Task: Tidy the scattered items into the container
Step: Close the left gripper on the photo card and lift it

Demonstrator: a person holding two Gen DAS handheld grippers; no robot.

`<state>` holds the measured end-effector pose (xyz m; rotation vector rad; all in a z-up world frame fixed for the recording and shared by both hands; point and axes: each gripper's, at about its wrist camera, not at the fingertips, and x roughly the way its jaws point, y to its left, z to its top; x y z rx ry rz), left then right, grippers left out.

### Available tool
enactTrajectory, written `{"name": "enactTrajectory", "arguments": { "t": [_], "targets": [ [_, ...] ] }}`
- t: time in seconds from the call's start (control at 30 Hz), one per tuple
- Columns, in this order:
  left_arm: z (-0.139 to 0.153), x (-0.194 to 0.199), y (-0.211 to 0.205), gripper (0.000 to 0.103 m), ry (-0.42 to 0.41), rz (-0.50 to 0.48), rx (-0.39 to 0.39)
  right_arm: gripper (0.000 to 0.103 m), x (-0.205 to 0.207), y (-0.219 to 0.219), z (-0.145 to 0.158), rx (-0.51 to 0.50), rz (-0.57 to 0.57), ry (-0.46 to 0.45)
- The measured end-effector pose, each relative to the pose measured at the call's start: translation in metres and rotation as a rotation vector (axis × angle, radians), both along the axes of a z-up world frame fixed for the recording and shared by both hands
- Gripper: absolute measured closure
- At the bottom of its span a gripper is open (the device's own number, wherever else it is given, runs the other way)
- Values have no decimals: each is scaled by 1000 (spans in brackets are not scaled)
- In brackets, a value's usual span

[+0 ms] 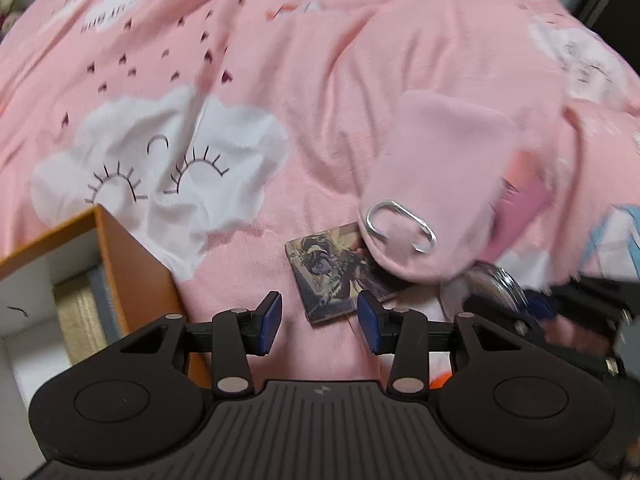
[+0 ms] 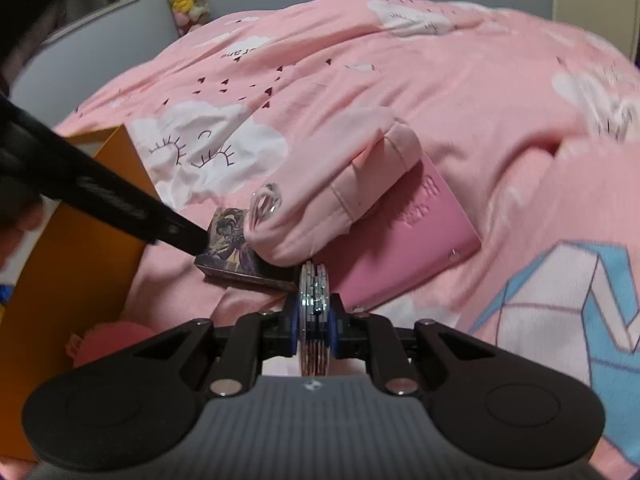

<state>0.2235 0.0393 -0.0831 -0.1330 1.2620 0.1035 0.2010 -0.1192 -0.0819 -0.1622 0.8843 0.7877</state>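
Right gripper is clamped on a shiny round disc; left gripper hangs open over a small picture box. Pink cloth drapes the box's 2 o'clock corner, and the orange container sits at 9 o'clock.

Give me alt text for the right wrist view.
The right gripper is shut on a stack of round silver discs, held on edge above the pink bedding. Just beyond lie a small picture box, a pink sock and a pink booklet, with the orange container at left.

Two close, downward views; shared box.
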Motion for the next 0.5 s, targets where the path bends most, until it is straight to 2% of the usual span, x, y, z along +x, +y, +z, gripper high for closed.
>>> {"name": "enactTrajectory", "arguments": {
  "t": [0.2,0.23,0.27,0.5],
  "targets": [
    [-21,16,11,49,45,102,-17,88,1,-1,-1,14,0,4],
    [-24,17,12,44,47,111,-26,88,0,-2,-1,16,0,5],
    [-25,17,14,39,46,122,-39,88,0,-1,-2,18,0,7],
    [-42,17,27,30,65,194,-187,87,2,0,-3,28,-9,23]
  ]
}}
